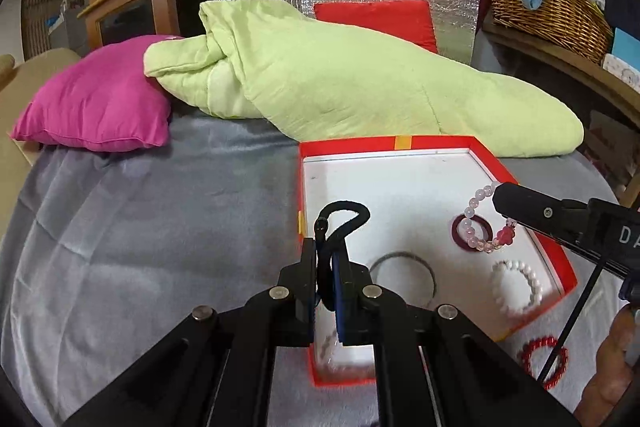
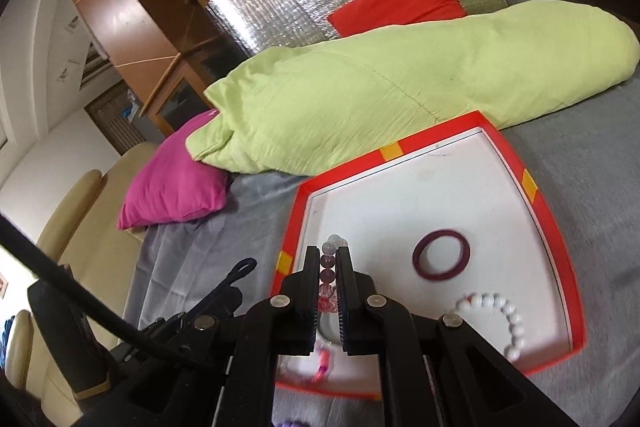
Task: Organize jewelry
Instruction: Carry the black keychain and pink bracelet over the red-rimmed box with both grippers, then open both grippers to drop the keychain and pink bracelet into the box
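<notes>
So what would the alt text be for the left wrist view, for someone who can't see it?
The left gripper, shut on a black cord bracelet, hangs over a red-rimmed white tray on a grey bedcover. At right, the right gripper holds a pink bead bracelet above a dark red bangle and a white bead bracelet.

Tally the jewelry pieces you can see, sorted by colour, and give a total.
Black (cord, in the left gripper's fingers): 1
Pink beads, held by the right gripper: 1
Maroon ring: 1
White beads: 1
Grey bangle: 1
Red beads, outside the box: 1
Total: 6
</notes>
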Demonstrator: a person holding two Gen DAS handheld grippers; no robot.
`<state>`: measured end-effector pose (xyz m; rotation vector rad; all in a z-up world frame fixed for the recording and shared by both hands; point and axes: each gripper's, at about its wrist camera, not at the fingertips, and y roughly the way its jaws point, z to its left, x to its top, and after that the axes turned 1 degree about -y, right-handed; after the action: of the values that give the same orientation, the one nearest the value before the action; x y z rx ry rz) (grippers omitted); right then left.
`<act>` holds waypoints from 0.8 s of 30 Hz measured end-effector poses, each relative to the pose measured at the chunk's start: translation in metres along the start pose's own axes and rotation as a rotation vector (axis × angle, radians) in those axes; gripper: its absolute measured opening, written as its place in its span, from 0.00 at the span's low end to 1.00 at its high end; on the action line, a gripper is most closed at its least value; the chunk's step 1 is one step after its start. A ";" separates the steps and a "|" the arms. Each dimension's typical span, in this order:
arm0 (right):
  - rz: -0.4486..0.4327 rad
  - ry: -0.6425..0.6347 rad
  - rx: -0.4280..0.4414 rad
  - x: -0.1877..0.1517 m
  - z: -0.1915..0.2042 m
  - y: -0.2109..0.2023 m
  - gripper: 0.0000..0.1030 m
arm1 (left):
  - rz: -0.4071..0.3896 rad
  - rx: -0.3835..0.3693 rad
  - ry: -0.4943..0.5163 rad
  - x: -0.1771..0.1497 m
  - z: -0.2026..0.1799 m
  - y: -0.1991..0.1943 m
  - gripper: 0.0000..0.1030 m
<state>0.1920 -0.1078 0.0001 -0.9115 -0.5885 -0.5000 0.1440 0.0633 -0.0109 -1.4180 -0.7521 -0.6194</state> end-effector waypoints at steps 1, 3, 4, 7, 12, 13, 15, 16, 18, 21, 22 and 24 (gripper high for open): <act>0.000 0.006 0.000 0.002 -0.002 0.002 0.08 | -0.001 -0.002 -0.001 0.001 0.000 0.002 0.08; 0.003 0.026 0.010 0.008 -0.007 0.009 0.08 | -0.008 -0.011 0.005 0.007 -0.002 0.009 0.08; 0.004 0.040 0.016 0.012 -0.009 0.012 0.09 | -0.013 -0.011 0.013 0.009 -0.003 0.012 0.08; 0.007 0.076 0.035 0.020 -0.016 0.021 0.09 | -0.014 -0.021 0.038 0.017 -0.008 0.025 0.08; 0.023 0.131 0.041 0.028 -0.027 0.041 0.09 | 0.008 -0.046 0.070 0.024 -0.014 0.049 0.08; 0.032 0.144 0.036 0.029 -0.030 0.048 0.09 | 0.025 -0.062 0.064 0.025 -0.014 0.056 0.08; 0.053 0.159 0.022 0.030 -0.034 0.058 0.09 | 0.055 -0.078 0.061 0.023 -0.016 0.066 0.08; 0.060 0.164 0.018 0.030 -0.036 0.062 0.09 | 0.068 -0.076 0.063 0.022 -0.017 0.069 0.08; 0.069 0.173 0.009 0.031 -0.040 0.070 0.09 | 0.086 -0.075 0.063 0.020 -0.018 0.077 0.08; 0.075 0.188 0.011 0.033 -0.044 0.080 0.09 | 0.107 -0.068 0.055 0.018 -0.017 0.083 0.08; 0.078 0.189 0.010 0.033 -0.045 0.083 0.09 | 0.116 -0.066 0.051 0.017 -0.017 0.085 0.08; 0.086 0.193 0.012 0.034 -0.047 0.088 0.09 | 0.123 -0.050 0.055 0.016 -0.019 0.086 0.08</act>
<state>0.2844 -0.1066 -0.0510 -0.8621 -0.3752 -0.4998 0.2220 0.0511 -0.0529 -1.4756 -0.6050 -0.5825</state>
